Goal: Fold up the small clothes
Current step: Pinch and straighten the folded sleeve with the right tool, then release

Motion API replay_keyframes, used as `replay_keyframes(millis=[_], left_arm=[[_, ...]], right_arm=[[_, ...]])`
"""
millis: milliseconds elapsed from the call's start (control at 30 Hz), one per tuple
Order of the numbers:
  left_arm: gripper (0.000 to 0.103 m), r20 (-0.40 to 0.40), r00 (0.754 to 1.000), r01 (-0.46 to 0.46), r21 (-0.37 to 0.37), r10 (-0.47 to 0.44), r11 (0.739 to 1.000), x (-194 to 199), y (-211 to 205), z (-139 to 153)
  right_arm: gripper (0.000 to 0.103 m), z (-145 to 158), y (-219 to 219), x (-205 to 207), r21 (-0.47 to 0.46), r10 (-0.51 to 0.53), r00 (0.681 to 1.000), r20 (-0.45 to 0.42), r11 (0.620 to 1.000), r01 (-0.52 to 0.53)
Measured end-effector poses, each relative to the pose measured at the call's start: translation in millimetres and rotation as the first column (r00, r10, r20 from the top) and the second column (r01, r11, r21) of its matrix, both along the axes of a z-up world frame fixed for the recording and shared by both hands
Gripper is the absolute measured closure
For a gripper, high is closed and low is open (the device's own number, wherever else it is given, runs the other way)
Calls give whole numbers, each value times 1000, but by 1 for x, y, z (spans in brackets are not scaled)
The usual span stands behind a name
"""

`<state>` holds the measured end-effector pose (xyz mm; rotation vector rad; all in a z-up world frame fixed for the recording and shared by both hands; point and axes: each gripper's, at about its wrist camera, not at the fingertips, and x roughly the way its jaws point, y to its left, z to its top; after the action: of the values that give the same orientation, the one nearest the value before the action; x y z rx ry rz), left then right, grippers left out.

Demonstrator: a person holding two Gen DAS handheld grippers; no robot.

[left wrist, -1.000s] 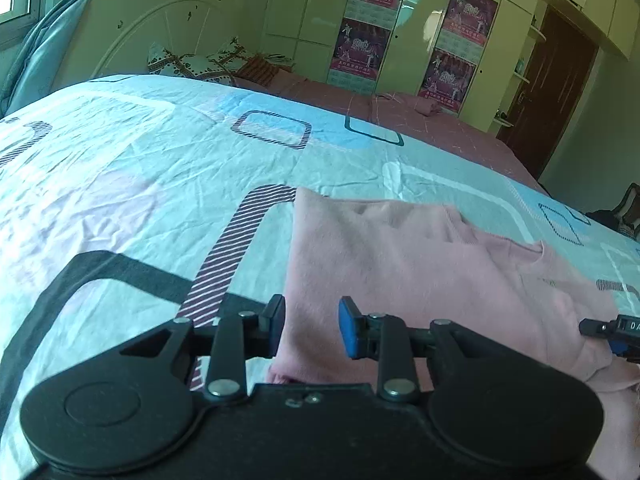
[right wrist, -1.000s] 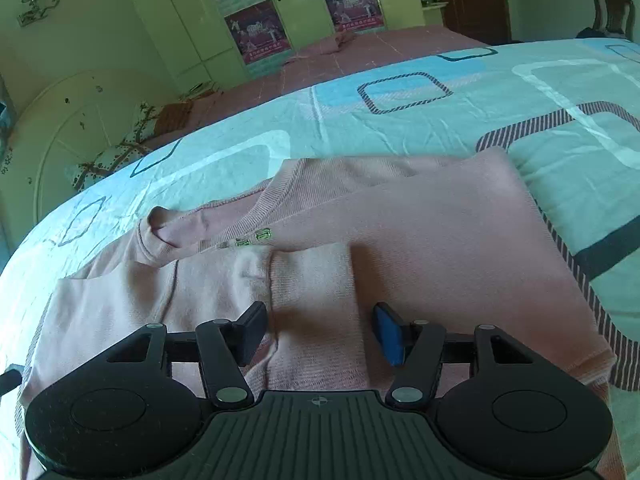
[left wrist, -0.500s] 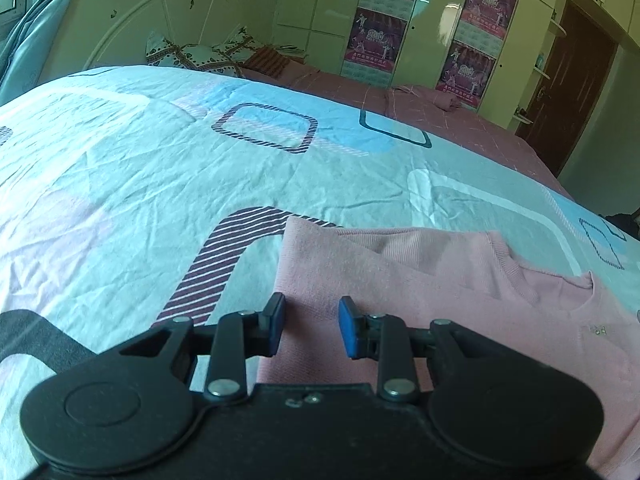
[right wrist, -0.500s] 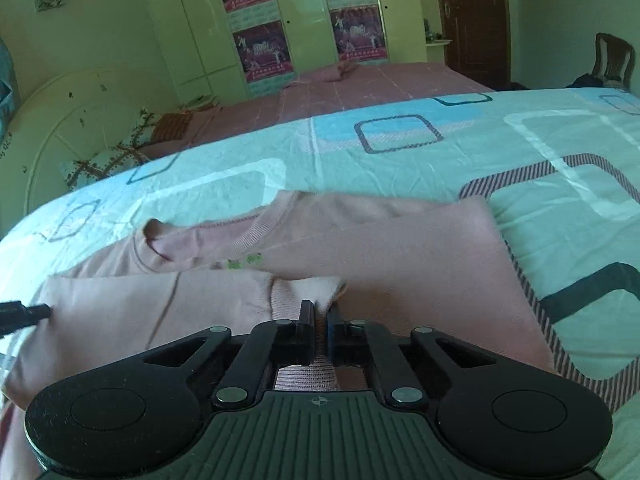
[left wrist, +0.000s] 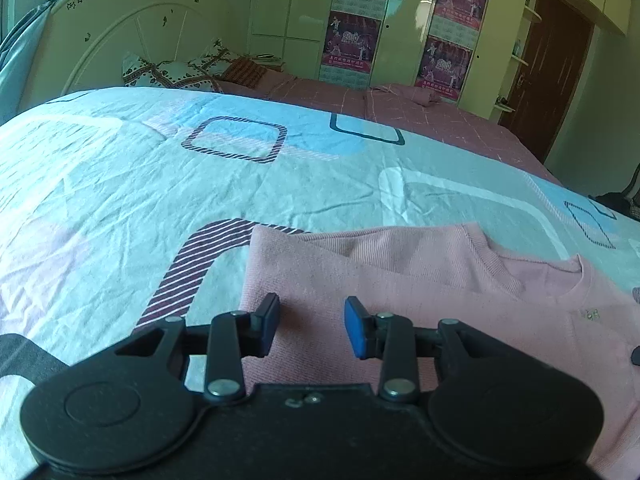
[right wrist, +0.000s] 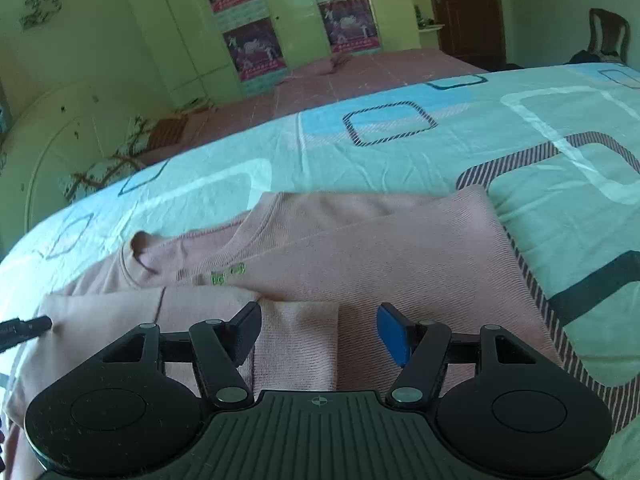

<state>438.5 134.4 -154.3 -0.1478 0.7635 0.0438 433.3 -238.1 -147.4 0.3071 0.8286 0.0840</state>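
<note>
A pink sweater [left wrist: 400, 280] lies flat on the bed, neckline toward the headboard, one side folded in. My left gripper [left wrist: 312, 326] hovers at the sweater's left edge, its jaws opening, with pink fabric under the gap and neither pad pressing on it. In the right wrist view the sweater [right wrist: 400, 248] has a sleeve folded across its body, and the sleeve's ribbed cuff [right wrist: 296, 344] lies between the fingers of my right gripper [right wrist: 320, 332]. Those jaws are opening and stand clear of the cuff on both sides. The left gripper's tip [right wrist: 24, 328] shows at the far left edge.
The bed's patterned turquoise sheet [left wrist: 160, 200] spreads around the sweater. Beyond it are a white headboard [left wrist: 140, 32], pillows [left wrist: 172, 72], a pink second bed [left wrist: 420, 116], wardrobes with posters [left wrist: 360, 20] and a brown door [left wrist: 556, 80]. A chair [right wrist: 606, 36] stands far right.
The right gripper, shut on the sleeve cuff half a second ago, has opened and the cuff lies flat on the sweater. The left gripper shifted along the sweater's edge and its jaws widened slightly.
</note>
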Motion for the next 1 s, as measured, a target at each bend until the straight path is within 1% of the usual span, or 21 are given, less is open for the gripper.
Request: replay_keyframes(millis=[33, 67, 133, 167, 200, 267, 300, 367, 433, 467, 533, 567, 667, 700, 733, 767, 800, 833, 900, 1000], left_arm=[[69, -1, 1000, 5, 9, -5, 1000, 0, -1, -1], [69, -1, 1000, 10, 18, -10, 1000, 0, -2, -2], [68, 1, 1000, 17, 32, -17, 999, -1, -4, -3], [67, 2, 1000, 19, 36, -19, 999, -1, -4, -3], [67, 3, 1000, 20, 41, -20, 999, -1, -5, -3], [65, 7, 1000, 21, 48, -22, 999, -1, -7, -2], [64, 13, 1000, 26, 47, -26, 999, -1, -9, -1], [61, 22, 999, 32, 48, -34, 998, -2, -11, -1], [60, 13, 999, 32, 49, -33, 998, 0, -12, -5], [60, 6, 999, 33, 50, -33, 998, 1, -12, -9], [60, 12, 999, 41, 73, -42, 996, 1, -14, -11], [59, 10, 999, 44, 80, -45, 996, 1, -15, -10], [57, -5, 999, 44, 69, -44, 997, 0, -14, -6], [56, -8, 999, 44, 64, -43, 997, -1, -14, -4], [53, -9, 999, 42, 63, -41, 997, -3, -14, -2], [48, -8, 999, 39, 64, -39, 997, -5, -15, 0], [46, -6, 999, 38, 66, -38, 997, -7, -16, 2], [46, -4, 999, 37, 66, -37, 997, -9, -18, 3], [45, -11, 999, 41, 65, -40, 997, -13, -21, 6], [45, -27, 999, 46, 58, -44, 997, -17, -28, 9]], right_arm=[[40, -5, 4, 3, -13, 8, 1000, -14, 1000, -9], [45, -8, 8, 4, -28, 6, 1000, -18, 1000, -7], [70, -8, 13, 3, -52, 12, 1000, -8, 999, -12], [95, -8, 16, 3, -50, 26, 1000, -6, 998, -27], [97, -8, 18, 4, -48, 42, 999, -8, 998, -43], [97, -5, 23, 2, -80, 60, 998, 1, 995, -60], [97, -3, 23, 0, -76, 59, 998, 15, 995, -58], [97, 8, 19, -9, -81, 31, 997, 76, 996, -25], [97, 15, 17, -16, -118, 1, 992, 128, 993, 14], [97, 12, 17, -16, -138, 2, 993, 120, 990, 15], [97, -3, 19, -9, -156, 13, 999, 42, 988, -7], [97, -9, 18, -8, -152, 7, 1000, 24, 988, -3], [95, -6, 13, -10, -126, -10, 1000, 28, 992, 13], [86, -2, 11, -11, -115, -20, 999, 35, 993, 24], [81, 3, 8, -14, -112, -36, 998, 55, 993, 42], [68, 9, 7, -17, -114, -45, 996, 79, 992, 53], [53, 15, 7, -19, -116, -46, 994, 102, 992, 58], [49, 20, 8, -21, -118, -40, 992, 118, 992, 54], [48, 26, 14, -23, -119, -9, 991, 133, 993, 25], [48, 27, 27, -25, -121, 47, 993, 109, 992, -33]])
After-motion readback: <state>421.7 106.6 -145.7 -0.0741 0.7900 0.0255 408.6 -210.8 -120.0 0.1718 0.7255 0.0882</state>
